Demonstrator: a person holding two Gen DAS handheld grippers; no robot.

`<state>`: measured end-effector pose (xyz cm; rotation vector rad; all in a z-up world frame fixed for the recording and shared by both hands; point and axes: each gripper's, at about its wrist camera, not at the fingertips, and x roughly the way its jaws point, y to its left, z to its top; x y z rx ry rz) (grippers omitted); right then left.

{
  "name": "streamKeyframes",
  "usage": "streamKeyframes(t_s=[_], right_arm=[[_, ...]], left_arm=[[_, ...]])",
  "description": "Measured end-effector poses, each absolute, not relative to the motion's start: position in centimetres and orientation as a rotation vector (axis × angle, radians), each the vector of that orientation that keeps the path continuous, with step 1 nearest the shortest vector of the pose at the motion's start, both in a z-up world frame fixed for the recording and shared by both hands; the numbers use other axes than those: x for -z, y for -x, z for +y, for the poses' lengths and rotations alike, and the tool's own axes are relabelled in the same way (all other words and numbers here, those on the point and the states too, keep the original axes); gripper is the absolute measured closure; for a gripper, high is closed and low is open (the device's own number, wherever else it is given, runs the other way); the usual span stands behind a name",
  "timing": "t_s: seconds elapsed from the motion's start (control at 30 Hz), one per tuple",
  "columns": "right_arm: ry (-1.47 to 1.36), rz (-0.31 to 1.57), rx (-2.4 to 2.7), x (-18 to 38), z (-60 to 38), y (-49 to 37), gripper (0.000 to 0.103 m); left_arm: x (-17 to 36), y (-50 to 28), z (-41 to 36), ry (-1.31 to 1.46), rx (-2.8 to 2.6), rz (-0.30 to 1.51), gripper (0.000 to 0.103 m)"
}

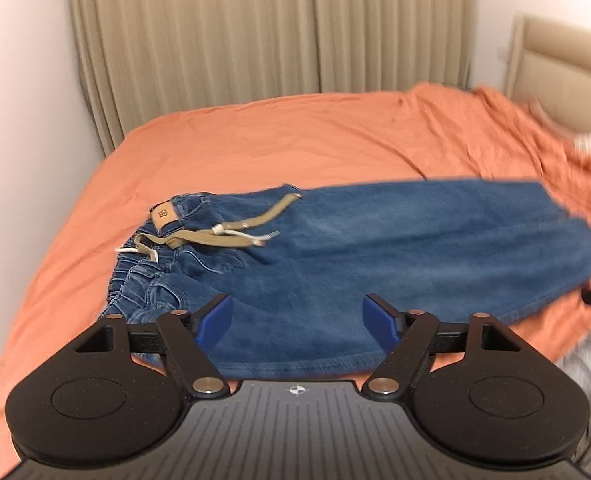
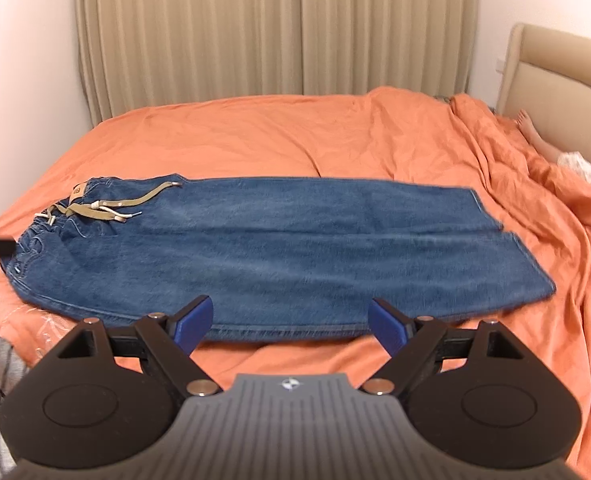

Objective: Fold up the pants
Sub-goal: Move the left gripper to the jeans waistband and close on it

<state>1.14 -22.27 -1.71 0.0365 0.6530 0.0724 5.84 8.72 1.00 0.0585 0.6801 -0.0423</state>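
I've got the bed (image 2: pixel 255 136) filling both views, orange sheet (image 1: pixel 275 140) over it, rumpled toward the headboard (image 2: pixel 555 68) side. Beige curtain (image 2: pixel 271 28) hangs behind the bed. At the headboard end of the bed a bare foot (image 2: pixel 525 120) pokes out by the bunched sheet.

The pants (image 2: pixel 263 248) lie flat on the bed, blue denim, legs laid one over the other, stretched lengthwise: waistband away from the headboard, hems (image 2: pixel 507 236) toward it. A tan drawstring (image 2: pixel 107 208) with white tips lies loose across the waist, and a tan leather patch (image 1: pixel 164 216) sits on the waistband edge.

My left tool (image 1: pixel 297 316) hangs over the pants near the waist end, blue pads spread wide, nothing between them. My right tool (image 2: pixel 289 320) hangs at the near edge of the pants, mid-leg, pads equally wide apart, gripping nothing. No containers on the bed.
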Motion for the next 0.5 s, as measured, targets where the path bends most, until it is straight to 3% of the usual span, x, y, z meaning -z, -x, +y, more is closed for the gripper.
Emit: streamKeyframes(t_s=[0.27, 0.5], right_arm=[[-0.123, 0.704, -0.102, 5.3, -25.6, -8.3, 0.022], [-0.234, 0.762, -0.027, 8.9, -27.5, -15.2, 0.022]], left_arm=[[1.1, -14.9, 20.1, 0.124, 0.014, 0.765, 0.024], [6.4, -22.6, 27.7, 0.163, -0.035, 0.900, 0.021]])
